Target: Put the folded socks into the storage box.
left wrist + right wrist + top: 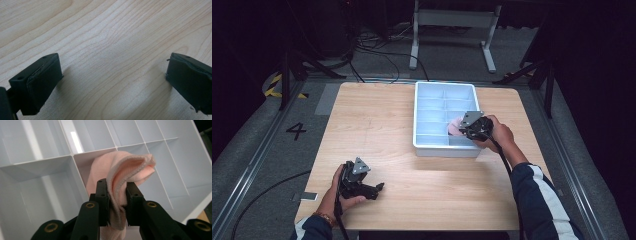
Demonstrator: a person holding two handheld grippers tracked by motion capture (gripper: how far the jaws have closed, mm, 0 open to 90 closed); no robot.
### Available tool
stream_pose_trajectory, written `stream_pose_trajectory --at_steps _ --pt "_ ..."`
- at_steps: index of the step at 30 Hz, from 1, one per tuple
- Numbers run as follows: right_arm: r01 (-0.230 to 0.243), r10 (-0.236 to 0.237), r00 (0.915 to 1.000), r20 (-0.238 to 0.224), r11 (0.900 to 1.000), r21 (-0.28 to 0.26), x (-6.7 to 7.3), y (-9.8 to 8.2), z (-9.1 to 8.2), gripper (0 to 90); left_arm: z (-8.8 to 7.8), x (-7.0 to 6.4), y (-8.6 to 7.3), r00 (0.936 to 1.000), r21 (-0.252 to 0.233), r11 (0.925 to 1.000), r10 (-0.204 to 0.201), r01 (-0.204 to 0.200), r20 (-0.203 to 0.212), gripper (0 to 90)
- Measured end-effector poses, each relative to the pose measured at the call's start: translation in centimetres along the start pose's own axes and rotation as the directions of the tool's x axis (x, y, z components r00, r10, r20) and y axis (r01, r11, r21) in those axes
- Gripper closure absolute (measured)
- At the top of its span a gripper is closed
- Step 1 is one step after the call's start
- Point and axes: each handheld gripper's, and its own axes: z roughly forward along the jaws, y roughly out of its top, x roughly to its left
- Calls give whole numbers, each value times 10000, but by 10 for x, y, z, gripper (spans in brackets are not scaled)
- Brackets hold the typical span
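- Pink cloth [117,177]: small folded knit piece, pinched between the jaws of the right gripper [117,202], hanging over the divided tray [40,162]. In the high view the cloth [455,126] shows as a pink patch at the right half of the tray, toward its near end, just left of the gripper head.
- Cloth fold points up and away from the jaws; a stitched hem runs along the folded edge; the lower end drops below the jaw tips. Cannot tell if it touches the tray floor.
- Right gripper [472,127]: jaws clamped on the cloth, fabric bunched between the pads. Right hand [498,134] holds it over the tray's right wall; grey three-cornered plate on top.
- Tray [419,120]: pale blue-white plastic, thin dividers forming several compartments, sitting on the far-right part of the table [372,120].
- Left gripper [374,189]: held by the left hand [339,192] at the near-left of the table, well apart from the tray, tips pointing right.
- Left gripper [110,80]: jaws spread wide, nothing between them, bare light wood grain [107,37] under them; they sit low at the tabletop, casting shadows.
- Table: light wood top; dark floor, cables and a metal frame beyond the far edge.
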Motion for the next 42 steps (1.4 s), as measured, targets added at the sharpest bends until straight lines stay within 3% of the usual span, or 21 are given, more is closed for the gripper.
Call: stream_pose_trajectory --at_steps 11,18,28,37,42 --pt "-303 354 9936 -1072 9984 485 -7 5 5 759 0 0 0 10000 2 10000 2 -2 -2 5" --pt "-319 446 9921 -1169 9936 1086 -15 6 9 759 0 0 0 10000 1 10000 0 0 -2 5" --pt "-426 586 9883 -1411 9925 1142 -16 4 15 757 0 0 0 10000 2 10000 -1 1 -1 5" --pt "-645 905 9832 -1582 9846 1625 -19 7 20 754 0 0 0 10000 1 10000 1 -1 0 5" --pt "-936 1294 9764 -1730 9750 2014 -21 10 22 747 0 0 0 10000 1 10000 1 -1 -4 5"
